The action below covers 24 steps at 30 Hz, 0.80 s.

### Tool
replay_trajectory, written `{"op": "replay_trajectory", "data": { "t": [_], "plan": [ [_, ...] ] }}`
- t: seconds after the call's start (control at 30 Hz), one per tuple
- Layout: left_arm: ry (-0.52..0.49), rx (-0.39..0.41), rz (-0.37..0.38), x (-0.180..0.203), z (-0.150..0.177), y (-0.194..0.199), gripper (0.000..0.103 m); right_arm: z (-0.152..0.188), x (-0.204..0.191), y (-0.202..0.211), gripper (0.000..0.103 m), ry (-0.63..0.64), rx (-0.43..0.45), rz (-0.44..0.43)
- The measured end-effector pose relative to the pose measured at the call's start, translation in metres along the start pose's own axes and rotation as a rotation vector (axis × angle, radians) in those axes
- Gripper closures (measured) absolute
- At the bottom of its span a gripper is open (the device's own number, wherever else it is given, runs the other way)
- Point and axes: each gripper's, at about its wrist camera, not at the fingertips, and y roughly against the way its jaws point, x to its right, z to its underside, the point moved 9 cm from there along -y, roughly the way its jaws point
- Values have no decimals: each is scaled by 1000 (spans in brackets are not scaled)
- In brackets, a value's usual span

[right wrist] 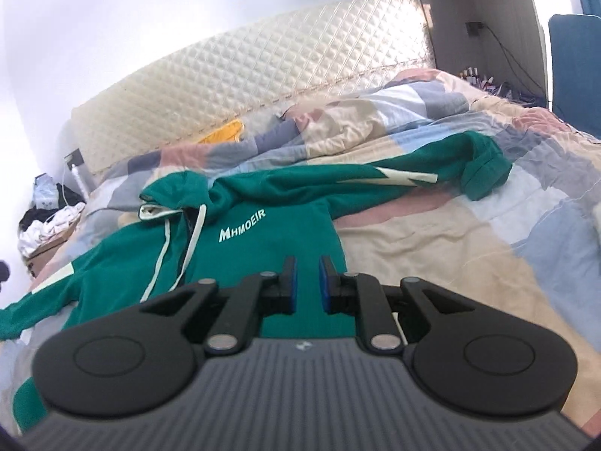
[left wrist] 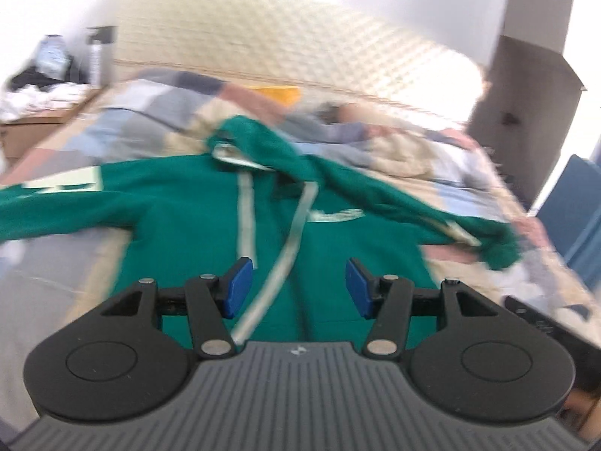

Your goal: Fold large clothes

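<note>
A green hoodie (left wrist: 180, 225) with white drawstrings lies face up on the bed, sleeves spread to both sides. It also shows in the right wrist view (right wrist: 263, 248), with white chest lettering. My left gripper (left wrist: 298, 285) is open and empty, hovering over the hoodie's lower front; the view is blurred. My right gripper (right wrist: 307, 282) hovers over the hoodie's right side near the hem, its jaws a narrow gap apart with nothing between them. The hood (right wrist: 176, 191) is bunched at the collar. The right sleeve's cuff (right wrist: 484, 173) rests on the quilt.
A patchwork quilt (right wrist: 469, 248) covers the bed, rumpled near the quilted cream headboard (right wrist: 263, 64). A yellow item (right wrist: 221, 135) lies by the headboard. A cardboard box of clothes (right wrist: 49, 233) stands at the left. A blue chair (left wrist: 571, 218) stands at the right.
</note>
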Motion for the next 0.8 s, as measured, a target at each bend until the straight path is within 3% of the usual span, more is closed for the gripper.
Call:
{"op": "replay_trajectory", "data": {
  "t": [0.1,0.23,0.43,0.47,0.53,0.8],
  "plan": [
    [-50,5,24,26,3,-21,42,-4,3,2,87,-12,16,-6],
    [-73,-20,66,40,30,-45,42,1,-1,1,87,-1,11,1],
    [-49,-76,23,-1,70,-78,42,13,-6,-17,86,-3,-51,9],
    [-46,-87,17,-9,75,-81,42,14,-5,-22,84,-16,-64,13],
    [-43,-124,-1,-23,85,-86,42,18,-4,-32,50,-47,-84,11],
    [30,-198,15,-45,109,-104,41,13,23,-119,46,-195,-231,14]
  ]
}}
